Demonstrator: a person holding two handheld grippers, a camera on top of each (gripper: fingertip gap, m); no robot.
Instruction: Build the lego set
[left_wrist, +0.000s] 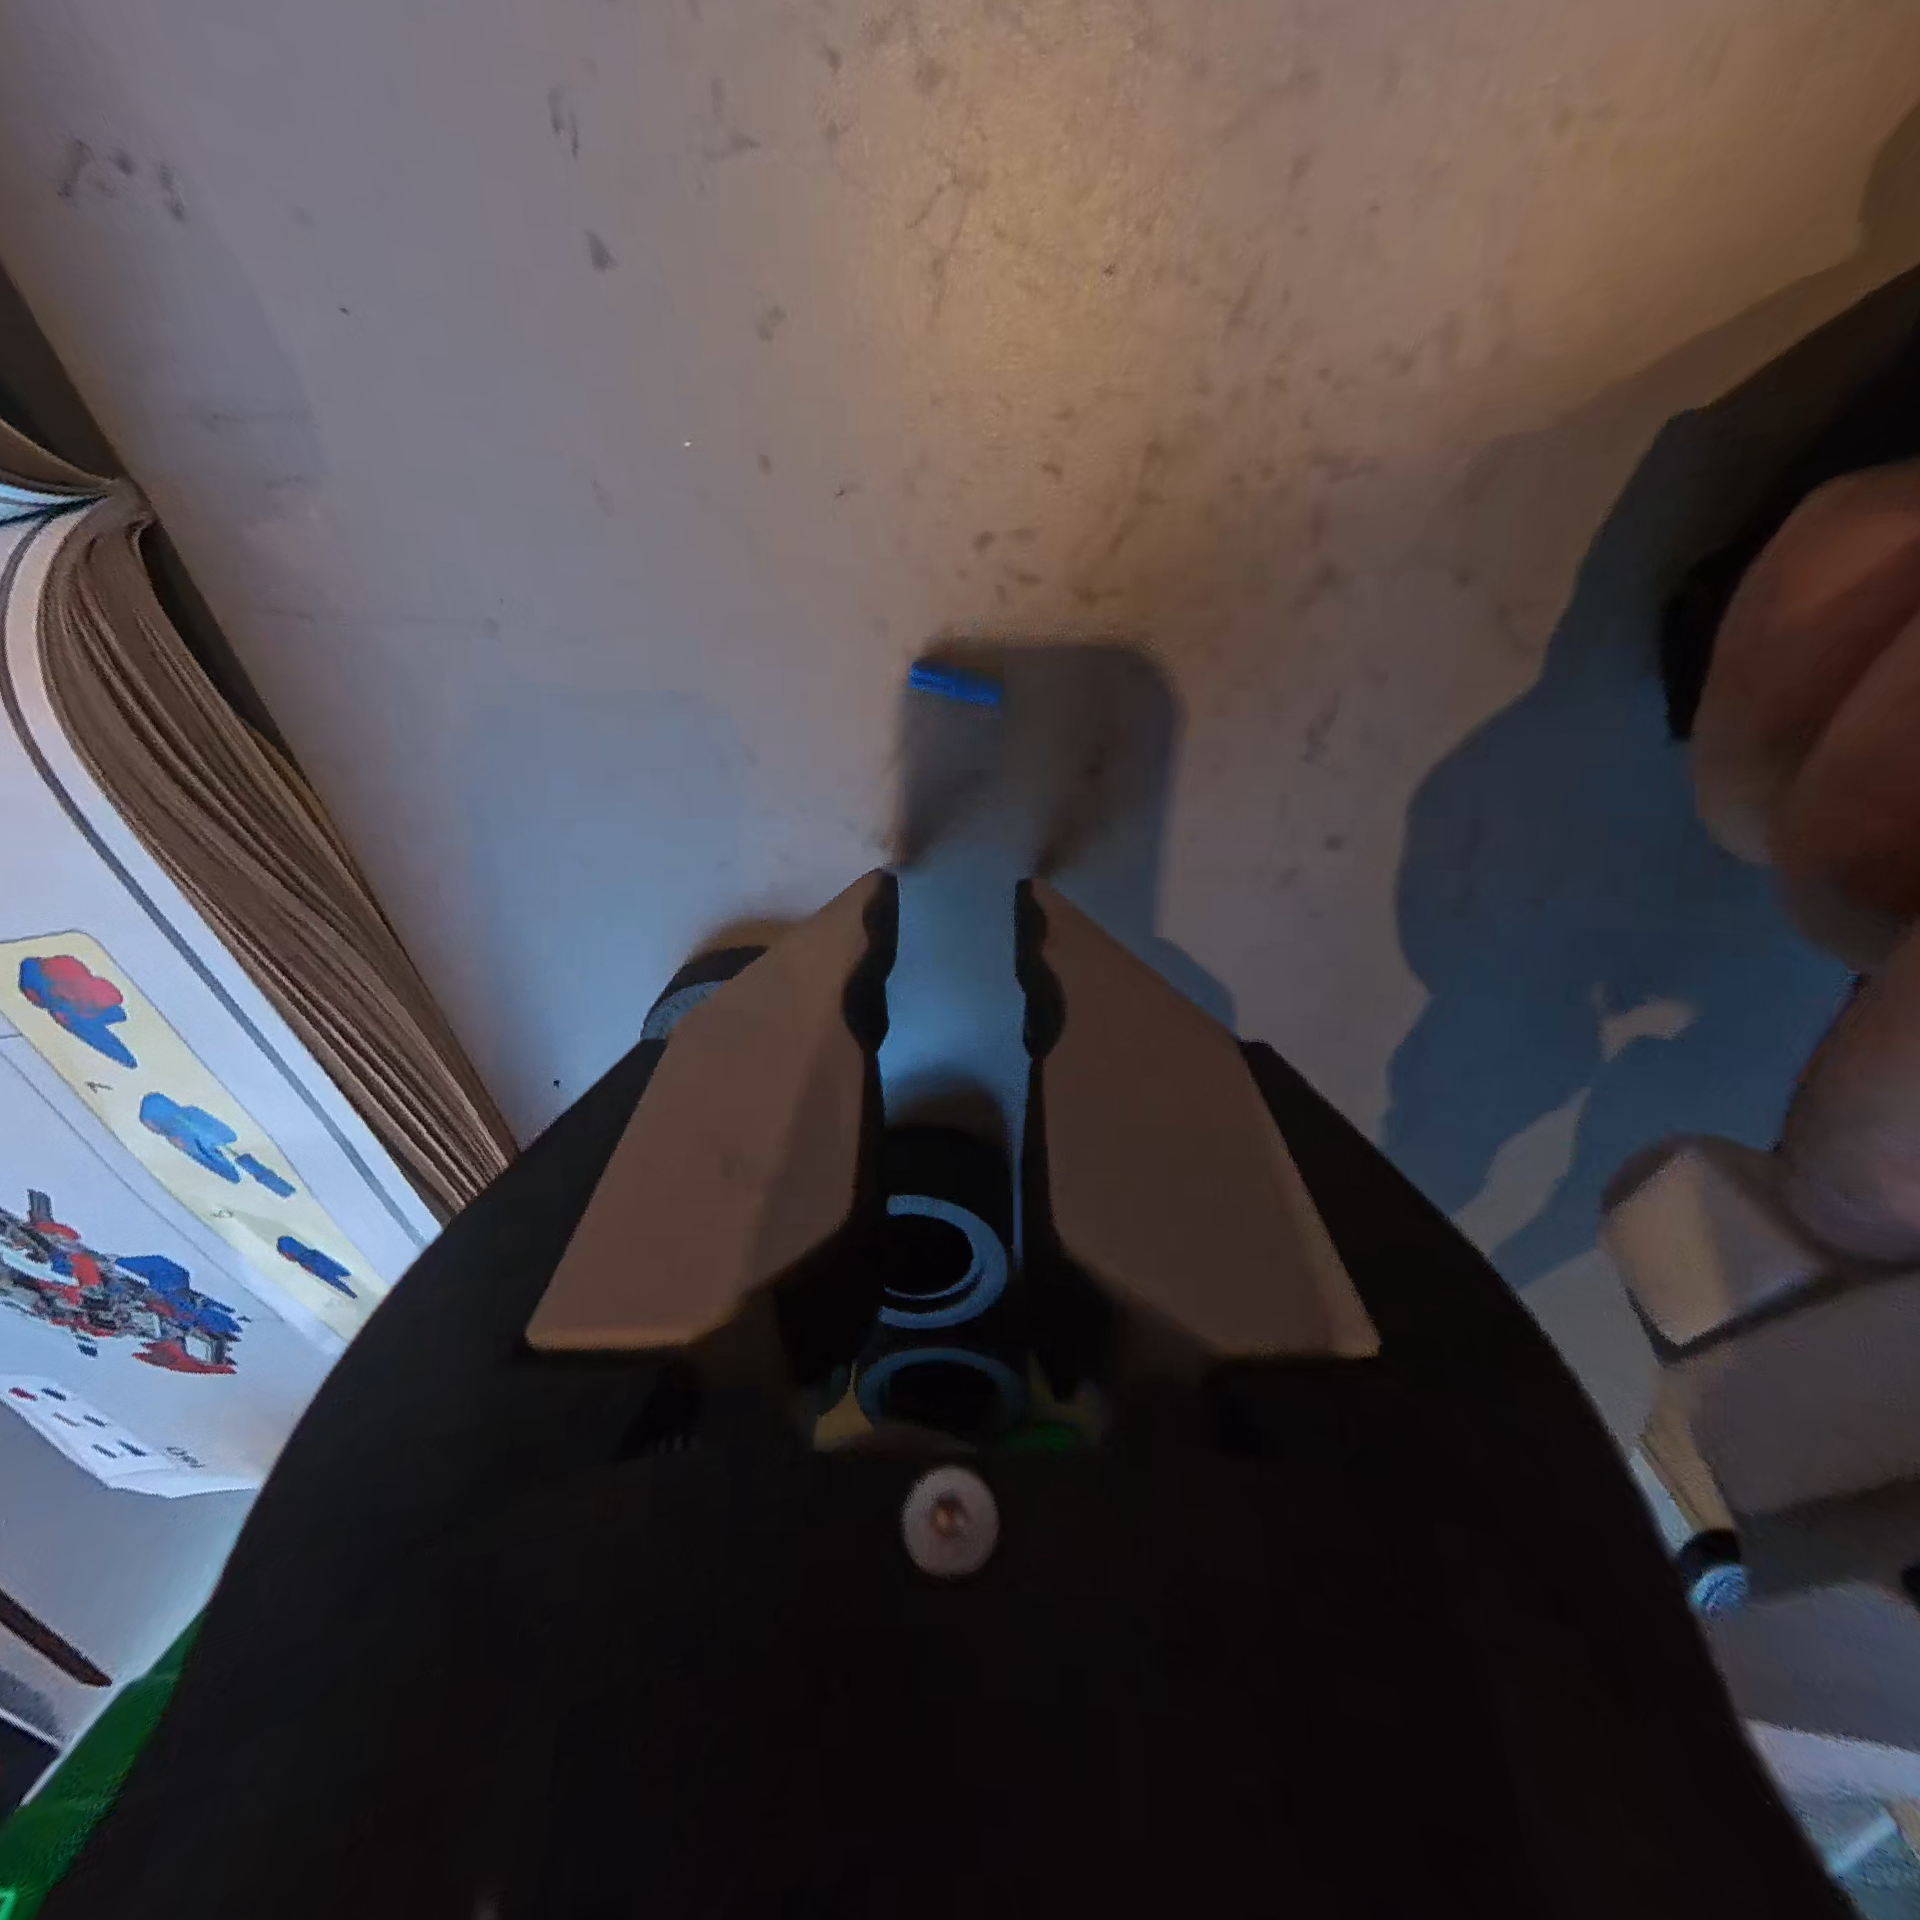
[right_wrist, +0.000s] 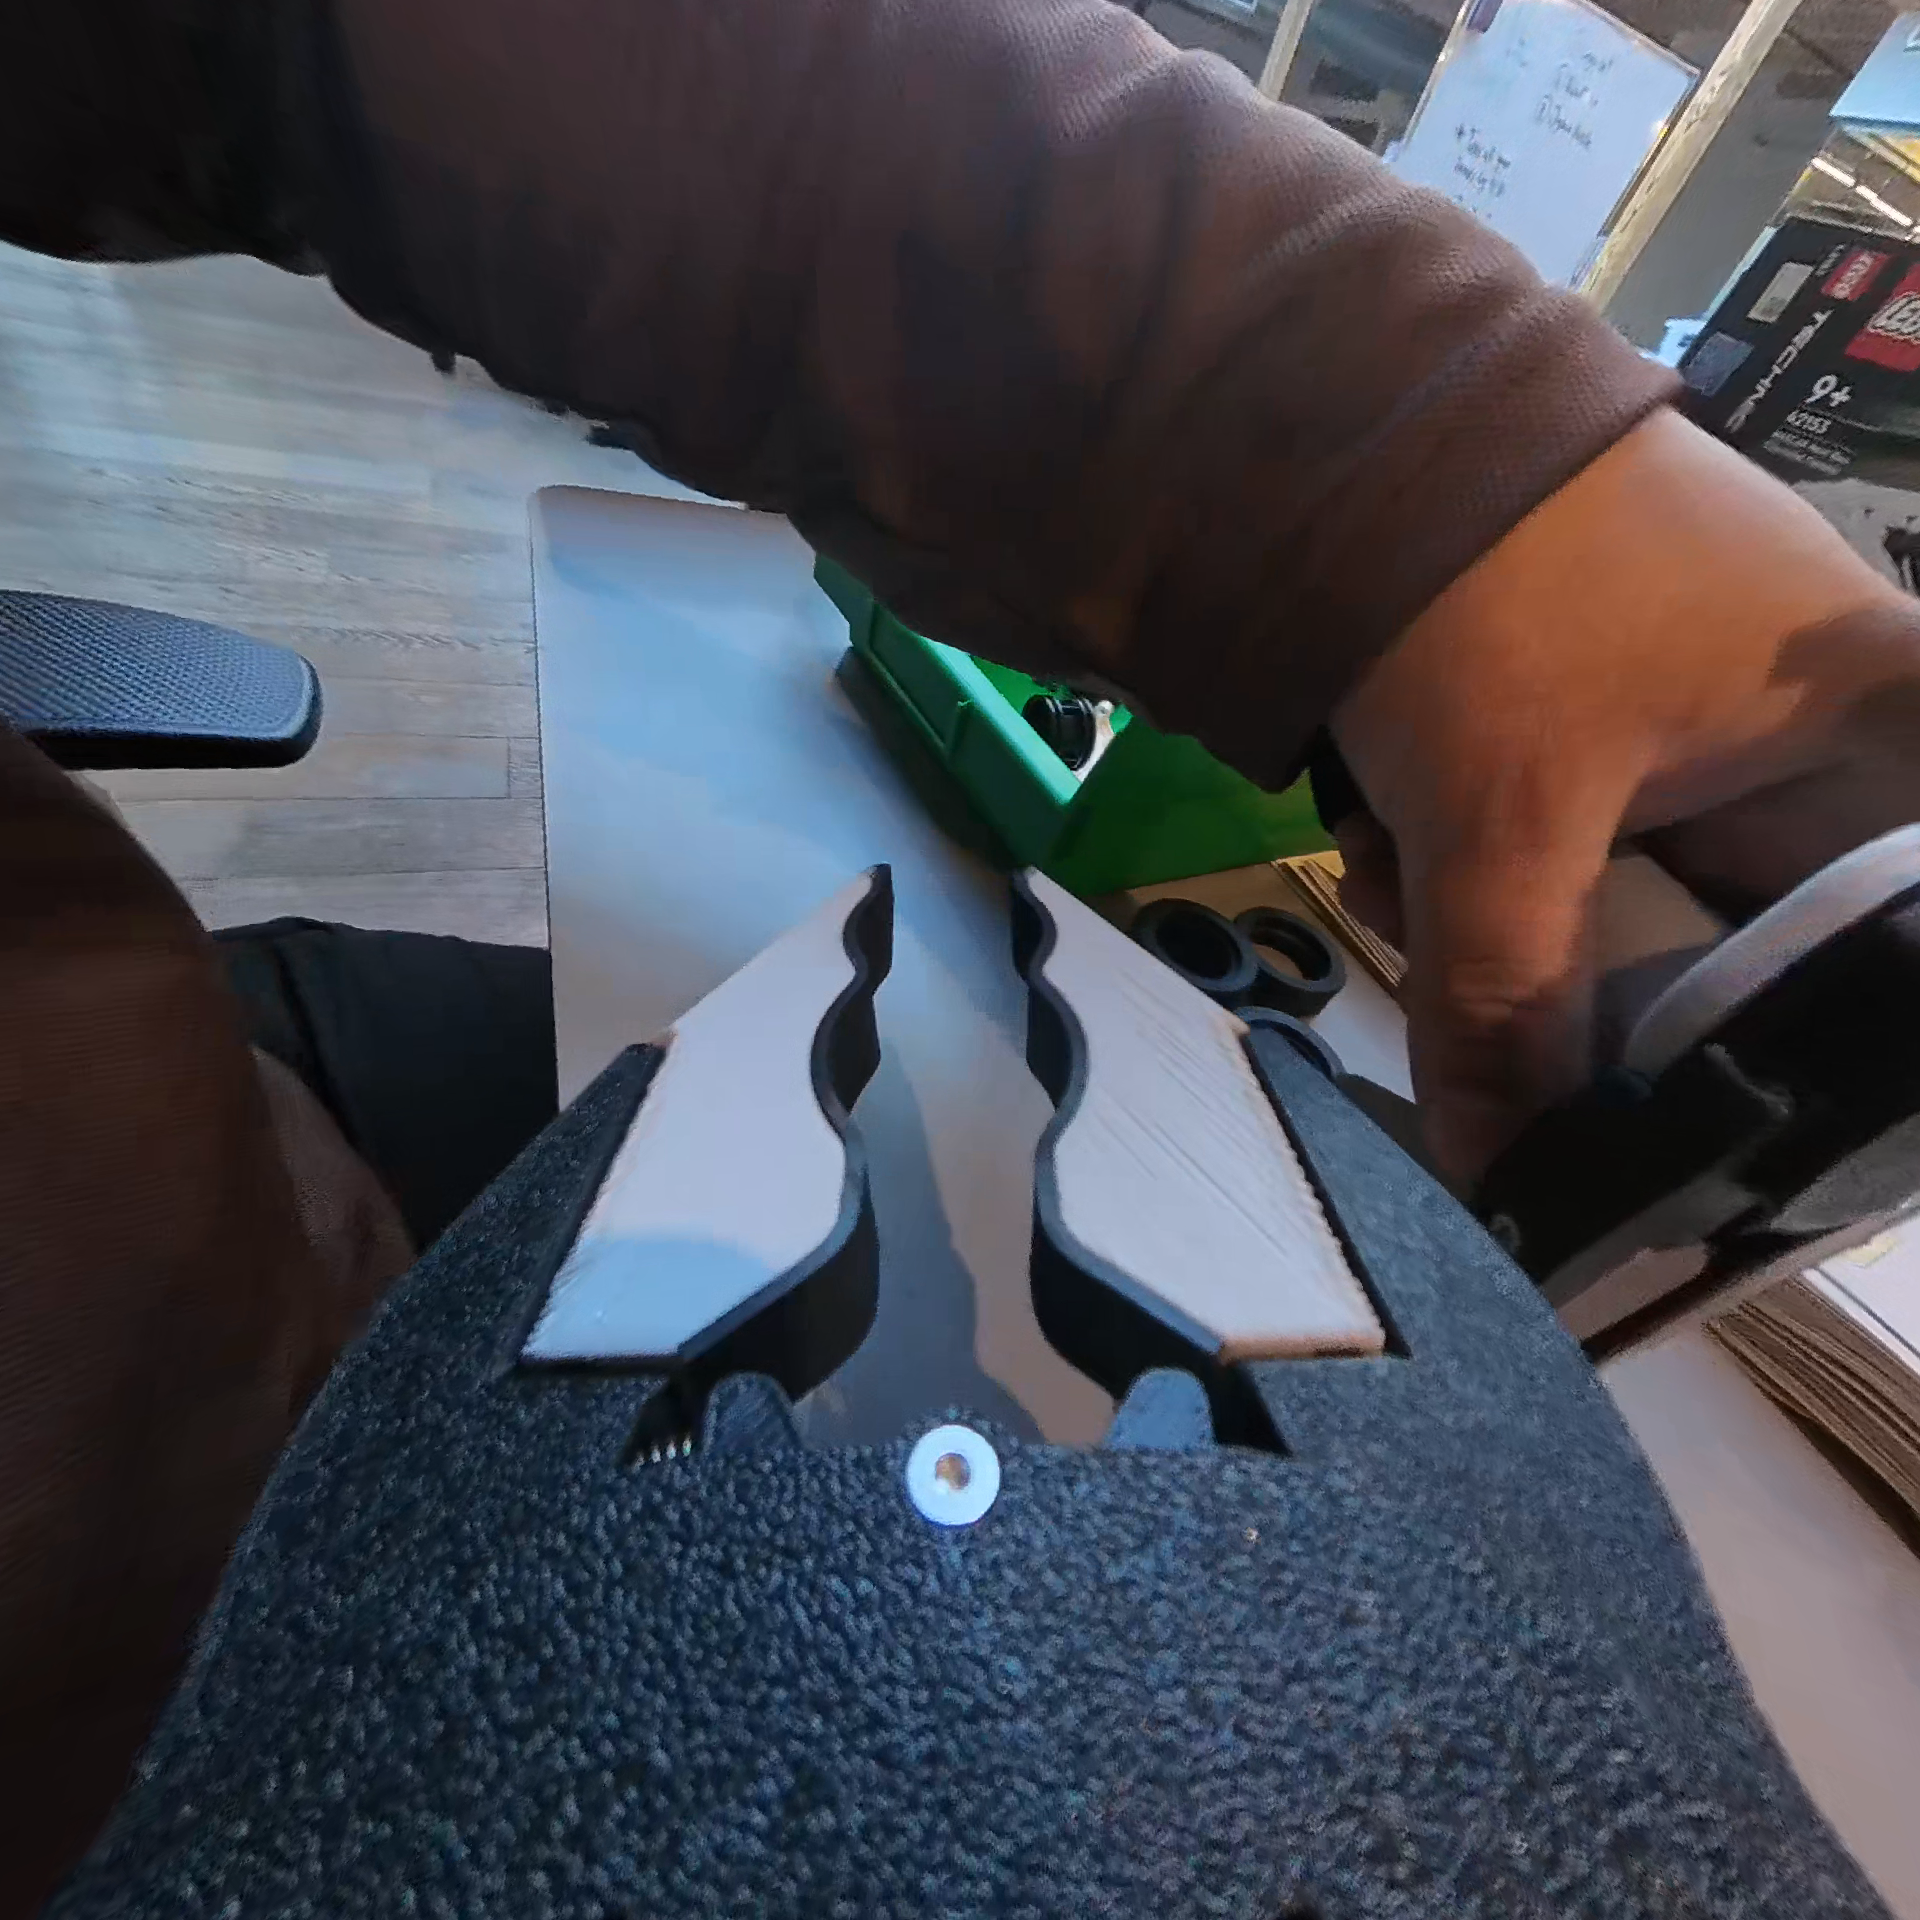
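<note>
Hovering above the pale, scuffed tabletop (left_wrist: 1039, 312), the left gripper (left_wrist: 956, 883) points down with its tan fingers (left_wrist: 727, 1143) parted by a narrow gap and nothing between the tips. Seen through that gap, low between the fingers near the gripper body: two black tyres with grey rims (left_wrist: 935, 1309); whether they touch the fingers cannot be told.

- Blue Lego pin (left_wrist: 954, 684): small, lying flat on the table just ahead of the fingertips, at the edge of the gripper's shadow, apart from the tips.
- Instruction booklet (left_wrist: 156, 1039): thick, lying open at the left edge of the left wrist view, showing pictures of red and blue parts.
- Right gripper (right_wrist: 951, 883): jaws moderately apart, empty, held over the near part of the grey table (right_wrist: 675, 727).
- Green parts bin (right_wrist: 1039, 779): on the table beyond the right fingertips, partly hidden under a brown sleeve (right_wrist: 935, 260); a black and white part shows inside.
- Two black tyres (right_wrist: 1236, 956): lying side by side on the table, just right of the right fingertips, in front of the bin.
- Person's hand (right_wrist: 1610, 779): at the right of the right wrist view, gripping the other gripper's handle.
- Black Lego box (right_wrist: 1829, 343): far right background.
- Whiteboard (right_wrist: 1538, 125): behind it.
</note>
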